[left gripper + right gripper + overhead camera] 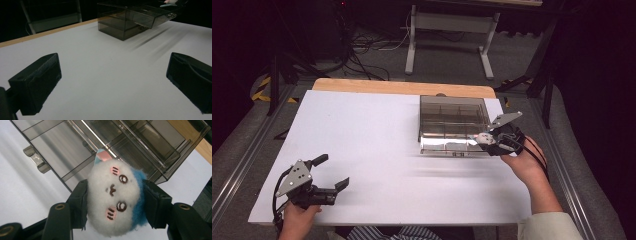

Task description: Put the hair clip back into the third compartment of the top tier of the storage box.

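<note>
At far right of the counter [362, 150], the right gripper [490, 140] sits w/ its jaws clamped on a small plush toy [113, 198], white face w/ pink cheeks and a blue back, one jaw on each side of it. In the right gripper view the toy hangs just in front of the smoked-plastic organizer box [453, 118], whose drawer [65, 157] is pulled out toward the person; the drawer's open tray lies directly ahead of and a bit below the toy, its handle [36, 160] off to the view's left. So the key relation: toy is at the drawer's near right corner, touching or almost over the rim, can't tell which, and the drawer's long axis runs across the box front, i.e. sideways from the gripper. Probable next move is a short push fwd and left over the tray, then letting go; going too far right would likely miss the drawer. Left gripper [331, 172] rests at the near left corner, well apart from the box, jaws spread wide w/ nothing btwn them; in the left gripper view the box [130, 21] is far off. Right hand is clearly the nearer one.
</note>
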Tool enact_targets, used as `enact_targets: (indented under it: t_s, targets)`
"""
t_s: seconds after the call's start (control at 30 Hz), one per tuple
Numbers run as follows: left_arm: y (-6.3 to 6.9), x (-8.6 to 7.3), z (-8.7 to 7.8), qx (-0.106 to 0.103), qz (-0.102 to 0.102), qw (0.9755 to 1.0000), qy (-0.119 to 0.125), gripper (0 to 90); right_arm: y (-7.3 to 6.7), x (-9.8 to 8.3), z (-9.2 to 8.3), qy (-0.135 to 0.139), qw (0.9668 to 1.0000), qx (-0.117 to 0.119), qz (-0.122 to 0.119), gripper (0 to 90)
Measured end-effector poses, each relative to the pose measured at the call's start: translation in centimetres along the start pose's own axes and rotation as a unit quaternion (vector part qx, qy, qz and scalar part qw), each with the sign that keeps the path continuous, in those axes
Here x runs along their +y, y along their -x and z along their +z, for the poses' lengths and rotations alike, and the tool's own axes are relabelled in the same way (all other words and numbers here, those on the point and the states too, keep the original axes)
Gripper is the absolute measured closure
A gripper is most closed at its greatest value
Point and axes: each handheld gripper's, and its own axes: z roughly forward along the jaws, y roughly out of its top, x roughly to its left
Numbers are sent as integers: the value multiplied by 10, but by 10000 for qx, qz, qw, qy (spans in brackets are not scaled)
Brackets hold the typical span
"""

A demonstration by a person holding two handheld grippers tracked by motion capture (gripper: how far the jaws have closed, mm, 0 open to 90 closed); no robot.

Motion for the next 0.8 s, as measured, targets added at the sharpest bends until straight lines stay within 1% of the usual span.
enact_targets:
  t_s: [0.33, 0.6, 0.67, 0.8]
  targets:
    - [0, 0, 0, 1, -7, 10000, 0, 7, 1, 2, 6, -125, 9999, 5, 15, 442]
    - [0, 0, 0, 1, -20, 10000, -16, 7, 1, 4, 7, -41, 10000, -12, 71, 442]
    - [0, 0, 0, 6, 19, 10000, -17, 7, 1, 5, 8, -30, 10000, 1, 55, 442]
    - [0, 0, 0, 8, 11, 10000, -1, 7, 0, 5, 9, -88, 9999, 15, 66, 443]
